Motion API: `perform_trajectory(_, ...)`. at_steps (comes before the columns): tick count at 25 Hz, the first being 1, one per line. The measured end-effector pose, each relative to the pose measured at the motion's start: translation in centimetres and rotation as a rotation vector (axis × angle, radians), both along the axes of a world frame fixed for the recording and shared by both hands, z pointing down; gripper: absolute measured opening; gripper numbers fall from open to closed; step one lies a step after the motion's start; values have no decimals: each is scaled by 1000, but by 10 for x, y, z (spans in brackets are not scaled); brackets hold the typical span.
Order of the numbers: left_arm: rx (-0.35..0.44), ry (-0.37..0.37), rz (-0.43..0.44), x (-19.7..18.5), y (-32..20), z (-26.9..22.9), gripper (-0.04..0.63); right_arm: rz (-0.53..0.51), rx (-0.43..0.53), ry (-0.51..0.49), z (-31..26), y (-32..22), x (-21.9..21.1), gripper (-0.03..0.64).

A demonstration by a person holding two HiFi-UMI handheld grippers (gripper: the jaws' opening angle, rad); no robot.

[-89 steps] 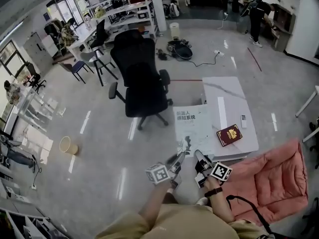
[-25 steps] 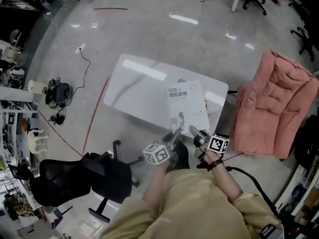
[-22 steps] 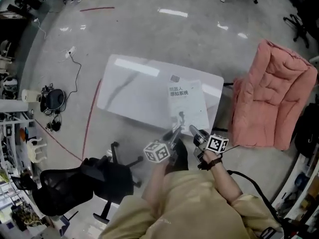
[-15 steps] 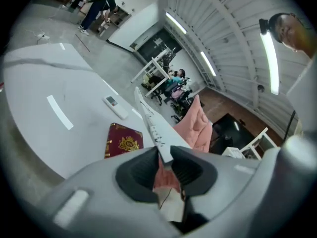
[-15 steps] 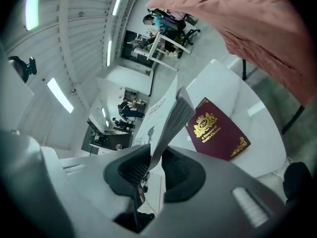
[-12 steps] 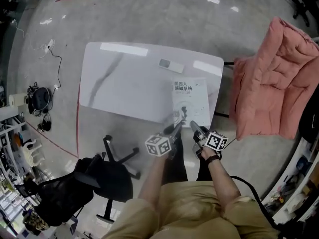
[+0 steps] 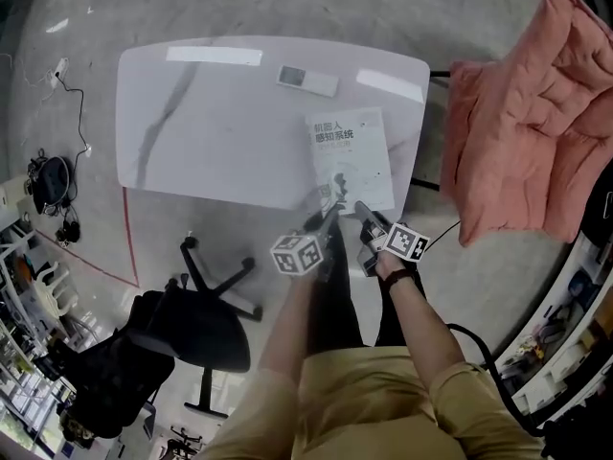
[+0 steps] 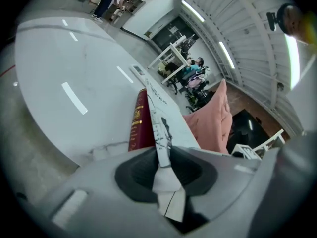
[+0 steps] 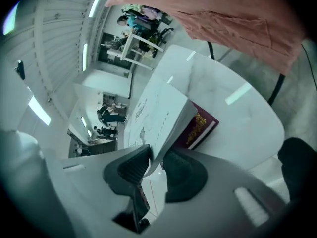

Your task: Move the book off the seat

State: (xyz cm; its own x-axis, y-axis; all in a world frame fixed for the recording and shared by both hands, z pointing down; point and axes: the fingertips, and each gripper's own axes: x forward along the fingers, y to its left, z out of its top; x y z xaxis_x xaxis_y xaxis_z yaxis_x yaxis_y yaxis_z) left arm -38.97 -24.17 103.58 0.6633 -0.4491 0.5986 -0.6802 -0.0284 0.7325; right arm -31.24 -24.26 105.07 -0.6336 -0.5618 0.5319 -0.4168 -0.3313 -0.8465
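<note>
Status: the large white softcover book [image 7: 350,156] was off the pink quilted seat [image 7: 527,113]. It lay flat at the near right corner of the white marble-look table [image 7: 211,123], with the seat well apart on the right. Both gripper views showed it resting on a dark red hardback book [image 8: 141,123], not on bare table.

Left gripper [image 7: 323,217]: fingers narrow, clamped on the white softcover book's near edge.
Right gripper [image 7: 364,209]: fingers narrow, with the book's near right corner between them and the pads on the cover. They had just been easing apart, so that grip looked to be slackening.

My read: placement was done and release was the step in hand. To do it well:
- You needed to open both sides evenly. One side clamped while the other let go would have twisted or dragged a thin, floppy cover.
- You needed the fingers fully clear before backing out, then a straight pull toward yourself along the book's plane. Any lift would have brought the near edge up with the pads.
- The near edge sat close to the table edge, and the book lay unevenly over the dark red hardback book. A tug toward you could have slid it off the table.
- The pale grey remote control [image 7: 308,80] lay on the far side, well apart, so it was no concern.
</note>
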Motion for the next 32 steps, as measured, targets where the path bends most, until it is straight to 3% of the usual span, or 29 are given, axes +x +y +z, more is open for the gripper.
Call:
perform_trajectory(5,-50,-77,-14,-3,4,16,120,19,-120,-28,13,14,3,146)
perform_trajectory(7,-74,-96,-29,-4,3,21,213,6,-125,-33,10,22,9,209)
perform_trajectory(9,-91,-109,-39,-5,-1,21,303,-6,-110,-30,2,29,18,198)
perform_trajectory(12,-95,-130,-50,-8,-6,11,314,-59,-67,-42,-17,35,27,208)
perform_trajectory(17,-54,-143,-76,-5,-15,-32,313,-269,44,10,-62,39,34,218)
perform_trajectory(20,5,-152,-73,2,-21,-78,300,-370,139,32,-103,30,34,219)
perform_trajectory(25,171,-188,-16,26,-39,-174,258,-439,378,130,-198,-13,39,198)
perform_trajectory(32,430,-289,10,55,-35,-298,182,-371,640,238,-327,-31,71,145)
